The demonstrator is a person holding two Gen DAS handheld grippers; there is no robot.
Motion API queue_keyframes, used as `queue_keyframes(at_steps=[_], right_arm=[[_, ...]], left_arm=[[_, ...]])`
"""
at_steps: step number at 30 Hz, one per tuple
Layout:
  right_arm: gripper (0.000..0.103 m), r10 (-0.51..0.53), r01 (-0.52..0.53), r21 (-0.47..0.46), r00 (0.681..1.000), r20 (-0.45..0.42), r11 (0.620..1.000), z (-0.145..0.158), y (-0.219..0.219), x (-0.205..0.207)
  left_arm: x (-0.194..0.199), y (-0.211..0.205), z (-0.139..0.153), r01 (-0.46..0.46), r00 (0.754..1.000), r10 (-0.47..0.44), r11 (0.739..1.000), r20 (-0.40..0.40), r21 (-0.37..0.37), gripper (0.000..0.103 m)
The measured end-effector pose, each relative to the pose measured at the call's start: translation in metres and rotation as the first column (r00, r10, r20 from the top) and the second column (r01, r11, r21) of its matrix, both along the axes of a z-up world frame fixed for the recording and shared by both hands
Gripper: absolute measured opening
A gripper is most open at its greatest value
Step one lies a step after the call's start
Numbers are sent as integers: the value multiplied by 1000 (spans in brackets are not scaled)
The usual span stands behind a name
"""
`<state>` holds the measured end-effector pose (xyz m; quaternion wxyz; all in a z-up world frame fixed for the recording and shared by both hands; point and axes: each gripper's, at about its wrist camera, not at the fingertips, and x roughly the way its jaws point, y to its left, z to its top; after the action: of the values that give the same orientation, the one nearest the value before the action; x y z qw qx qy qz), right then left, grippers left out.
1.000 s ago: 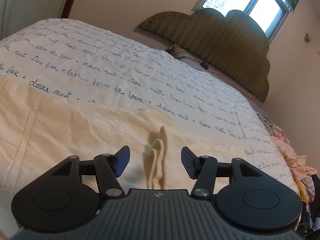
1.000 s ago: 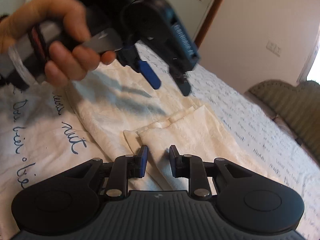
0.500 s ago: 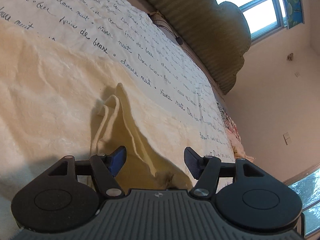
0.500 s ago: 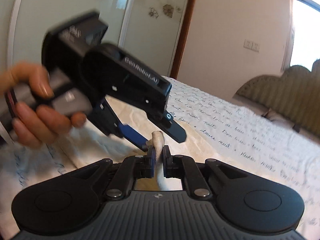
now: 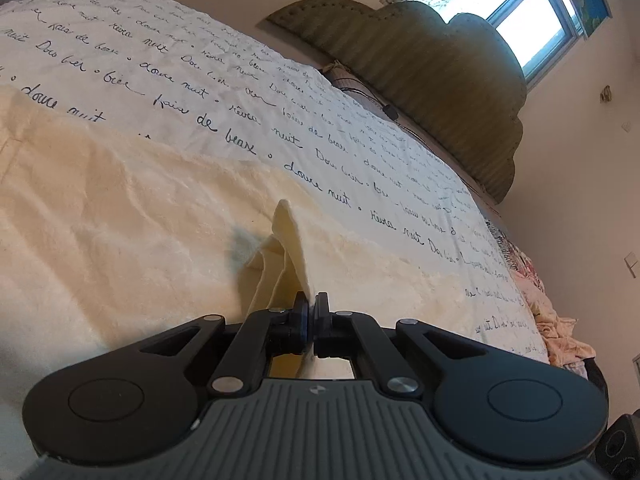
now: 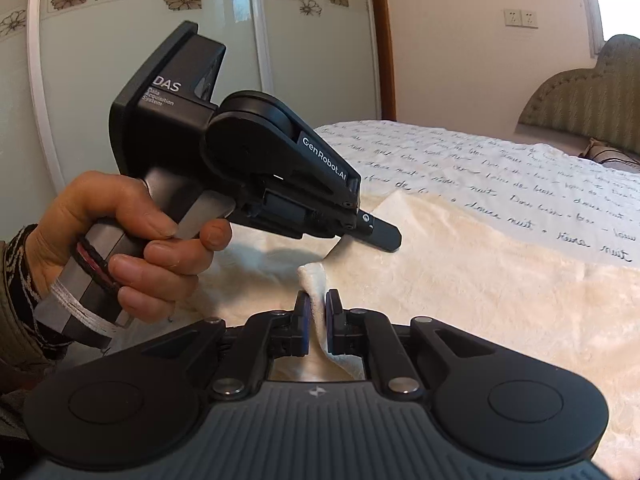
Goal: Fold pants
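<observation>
The cream pants lie spread on the bed, one raised fold clamped in the left tool, whose jaws have just closed, another fold clamped in the right tool.
</observation>
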<state>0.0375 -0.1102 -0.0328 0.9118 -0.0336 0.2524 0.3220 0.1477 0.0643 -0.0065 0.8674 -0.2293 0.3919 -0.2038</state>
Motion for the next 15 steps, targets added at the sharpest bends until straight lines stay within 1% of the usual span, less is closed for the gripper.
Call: queue_keyframes(at_steps=[2,4,6,8,9,10,12,13,14,15], right_arm=[[7,9,-9,-3,1000,-20,1000,-5,2,0],[8,15,-16,-24,999,-42,1000,-10,4,2],[8,11,-12,-32,999,-50,999,-13,6,4],[8,35,-37,-43,998,-57,998,-6,2,1],[8,50,-51,-33,997,-51,998,0,-5,-1],[9,52,-52,-3,998,-39,999,9,-14,-2],[9,-11,12,52,1000,-16,999,22,-39,-1],[9,-81,81,72,997,-10,994,26,-54,-1],[9,-156,157,72,988,-16,985,26,-67,4],[9,-232,234,62,972,-39,970,22,-79,7]], left_arm=[[0,1,-6,-1,1000,1,1000,-8,19,1],[4,0,-15,-1,999,2,999,-43,34,2],[4,-1,-21,-4,999,7,999,-43,47,2],[2,-4,-20,-2,1000,4,998,-24,69,3],[2,-6,-19,1,1000,1,997,-15,82,4],[1,-7,-19,4,1000,-3,995,-7,95,4],[0,-8,-20,3,1000,-3,995,0,102,5],[0,-8,-20,1,1000,-1,995,1,100,5],[0,-7,-21,-2,1000,2,995,1,99,5],[-1,-7,-22,-3,1000,2,995,3,99,5]])
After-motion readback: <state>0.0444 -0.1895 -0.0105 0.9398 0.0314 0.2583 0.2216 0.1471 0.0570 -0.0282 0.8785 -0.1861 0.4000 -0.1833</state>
